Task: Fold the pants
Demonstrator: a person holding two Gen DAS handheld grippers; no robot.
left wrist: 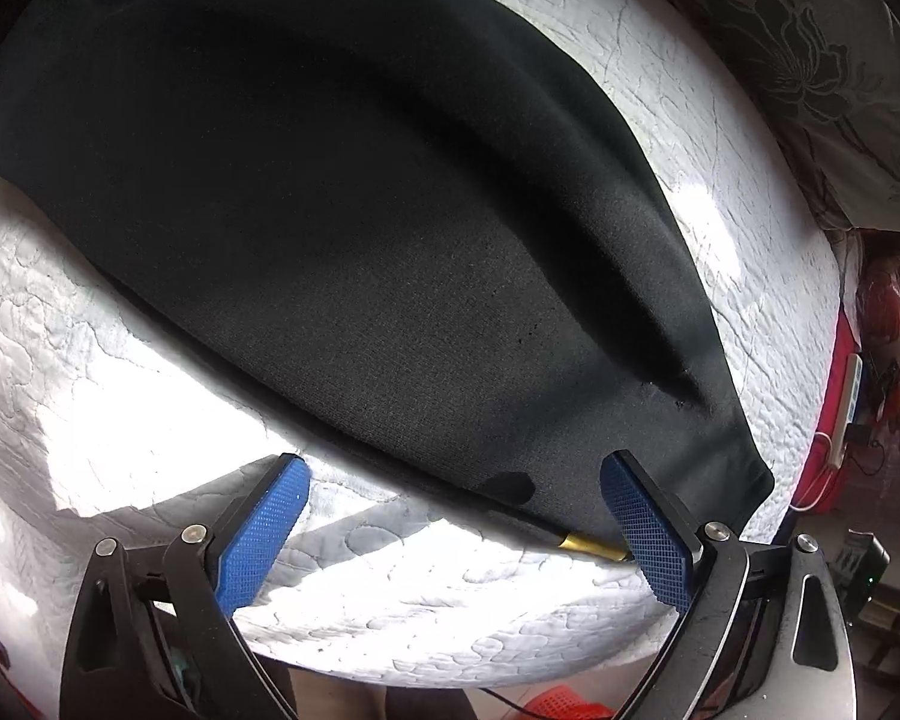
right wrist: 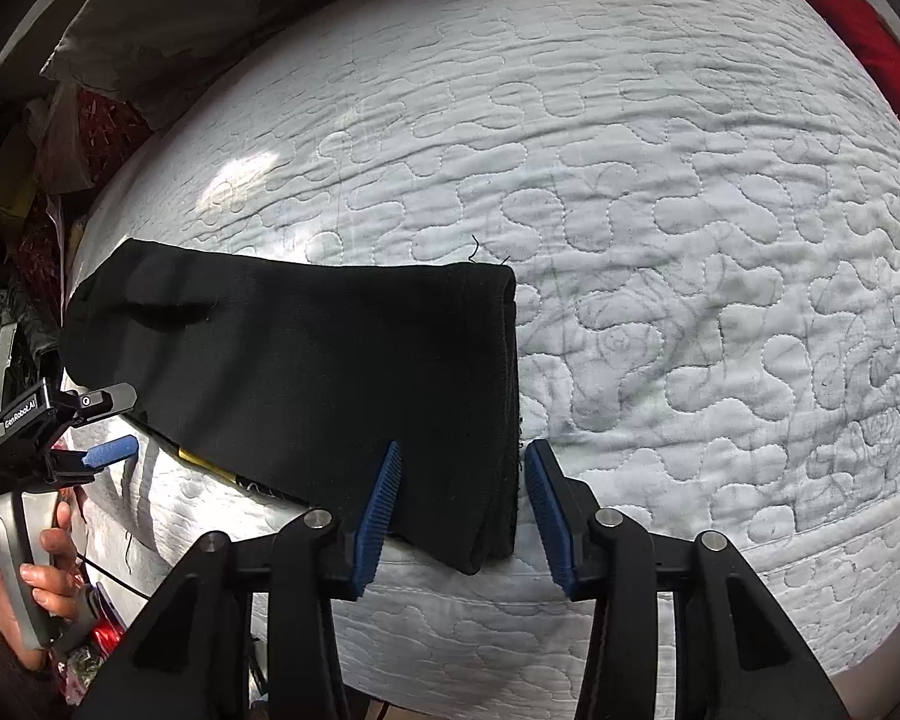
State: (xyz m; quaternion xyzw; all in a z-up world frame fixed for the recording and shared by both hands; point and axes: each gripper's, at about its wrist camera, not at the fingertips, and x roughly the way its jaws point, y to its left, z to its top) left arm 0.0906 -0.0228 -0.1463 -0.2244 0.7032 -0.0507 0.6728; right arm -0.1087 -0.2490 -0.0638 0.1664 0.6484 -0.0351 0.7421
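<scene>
The black pants (left wrist: 330,210) lie folded into a long strip on the white quilted bed (left wrist: 90,330). My left gripper (left wrist: 456,516) stands wide open at their near edge. Its right finger (left wrist: 648,534) is over the corner, beside a gold drawstring tip (left wrist: 594,543), and its left finger over bare quilt. In the right wrist view the pants (right wrist: 300,360) end in a folded edge. My right gripper (right wrist: 459,498) straddles that edge, its jaws narrow, with a small gap at the right pad (right wrist: 546,498). The left gripper (right wrist: 99,426) and a person's hand (right wrist: 30,570) show at the far left.
A grey floral pillow (left wrist: 810,90) lies at the head of the bed (right wrist: 690,240). Red cloth (right wrist: 870,42) sits at the far corner. A white power strip (left wrist: 849,402) and cables lie off the bed's side. A red basket (left wrist: 564,708) stands on the floor below.
</scene>
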